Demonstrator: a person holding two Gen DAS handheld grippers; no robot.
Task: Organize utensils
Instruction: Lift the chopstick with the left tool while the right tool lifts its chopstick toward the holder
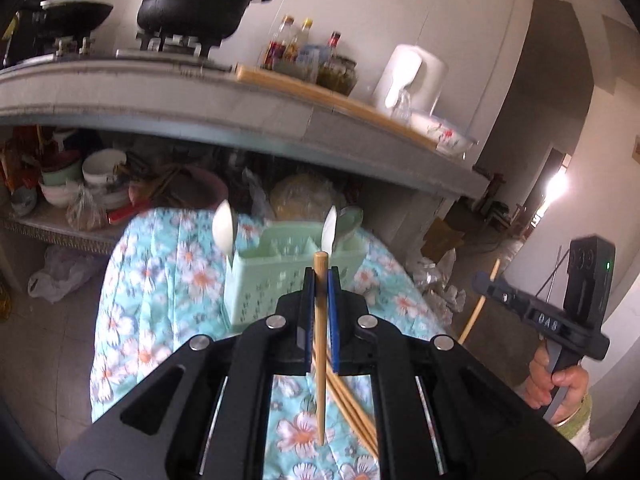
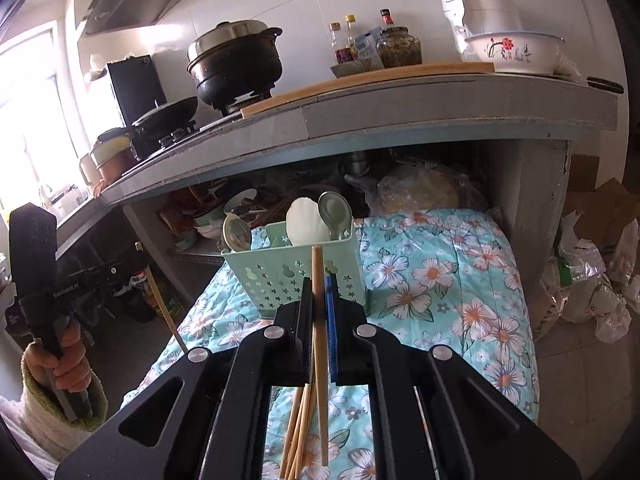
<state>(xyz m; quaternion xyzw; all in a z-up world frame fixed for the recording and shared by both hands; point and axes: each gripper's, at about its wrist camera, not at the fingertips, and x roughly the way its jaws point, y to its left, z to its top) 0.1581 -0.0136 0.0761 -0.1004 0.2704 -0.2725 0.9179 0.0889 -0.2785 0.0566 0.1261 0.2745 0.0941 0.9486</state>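
Note:
My left gripper [image 1: 321,280] is shut on a wooden chopstick [image 1: 320,344], held upright above the flowered cloth. My right gripper [image 2: 319,285] is shut on another wooden chopstick [image 2: 319,352], also upright. A mint green utensil basket [image 1: 276,276] [image 2: 296,276] stands on the cloth just beyond both grippers. White and green spoons [image 2: 306,227] stick up from it. Several loose chopsticks [image 1: 354,412] [image 2: 296,440] lie on the cloth below the grippers. In the left wrist view the right gripper's body [image 1: 576,320] shows at the right with its chopstick [image 1: 478,308]. The right wrist view shows the left gripper's body [image 2: 36,264] at the left.
The table's blue flowered cloth [image 2: 440,280] sits before a grey kitchen counter [image 2: 400,116] with a black pot [image 2: 236,64], bottles [image 2: 348,40], a white kettle [image 2: 476,0] and a flowered bowl [image 2: 516,54]. Bowls and bags fill the shelf below. Plastic bags [image 2: 592,292] lie on the floor.

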